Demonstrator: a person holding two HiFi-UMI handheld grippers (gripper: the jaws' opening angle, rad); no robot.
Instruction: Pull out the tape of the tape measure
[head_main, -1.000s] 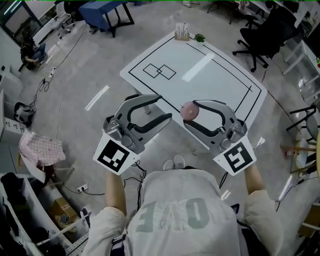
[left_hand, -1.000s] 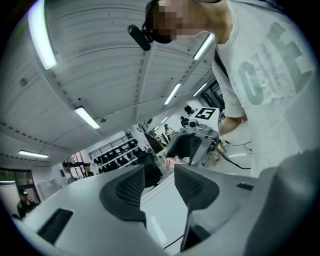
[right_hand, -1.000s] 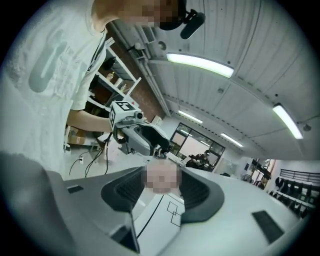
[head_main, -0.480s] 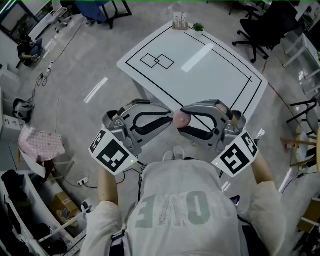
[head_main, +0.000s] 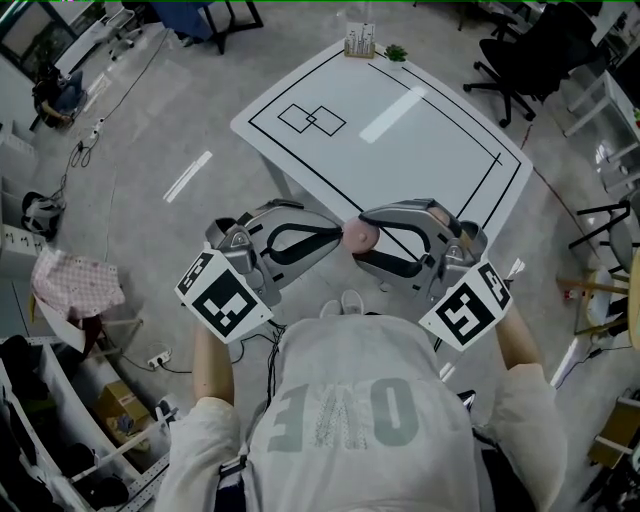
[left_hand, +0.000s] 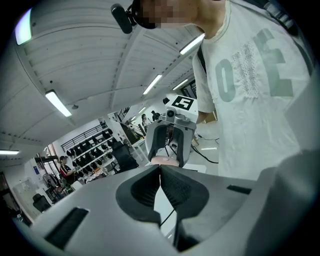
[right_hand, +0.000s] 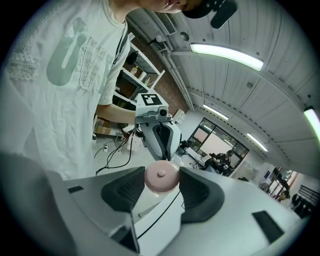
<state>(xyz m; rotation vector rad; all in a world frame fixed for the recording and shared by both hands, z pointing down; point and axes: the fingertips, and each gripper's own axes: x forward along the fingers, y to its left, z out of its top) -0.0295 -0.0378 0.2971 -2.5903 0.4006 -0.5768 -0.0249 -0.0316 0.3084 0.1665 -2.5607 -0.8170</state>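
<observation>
The pink round tape measure is up in the air in front of the person's chest, above the near edge of the white table. It sits between the 2 jaws of the right gripper. In the right gripper view the tape measure fills the gap at the tips of the right gripper. Both dark pads press on its sides, its flat face and small centre button turned to the camera. The jaws stand wide, closed on the case.

The left gripper points at it from the other side, tip just beside the case. Its jaws have just been closing. In the left gripper view the 2 pads of the left gripper meet along a thin line, with the pink case right beyond their tips. Whether the end of the tape is nipped between them is too small to tell.

Each gripper carries 1 marker cube, left and right, nearest the person's pale shirt. The table has black lines drawn on it, and a small holder and a green plant stand at its far edge. A black office chair stands beyond the table.
</observation>
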